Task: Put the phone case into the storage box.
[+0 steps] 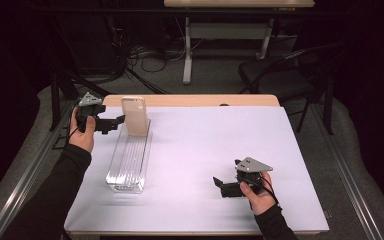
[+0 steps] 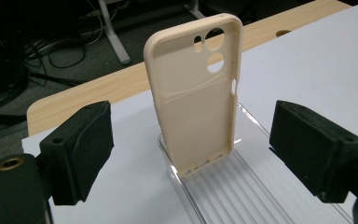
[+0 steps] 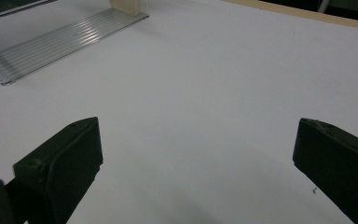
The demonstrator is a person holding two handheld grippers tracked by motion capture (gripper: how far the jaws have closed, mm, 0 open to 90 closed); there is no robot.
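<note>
so we start at our left gripper (image 1: 116, 121), held up at the far left of the table, its jaws standing wide with nothing pressed between them. in the left gripper view the two black pads (image 2: 81, 151) frame the cream phone case (image 2: 196, 93) from either side but stay apart from it; the case sits just beyond the tips, a little farther out than the pads reach. the case stands upright on its short end at the far end of the clear ribbed tray (image 2: 242, 196), camera cutouts at the top, its hollow inner side turned towards us. in the high view the same case (image 1: 134, 115) rises at the tray's (image 1: 128, 162) far end, with the gripper just beside it on the left.

our right gripper (image 1: 219, 183) rests low near the front right of the white table cover (image 1: 205, 145), well apart from the tray, jaws likewise spread wide over bare cover, holding nothing.

as for progress, we judge the case to be standing by itself in the tray, so either it is freshly placed or the grasp is not yet made; the frames alone don't settle which. if picking is the aim, what is left is to ease forward until the pads bracket the case's long edges, then close. the rest of the tray lies empty.
</note>
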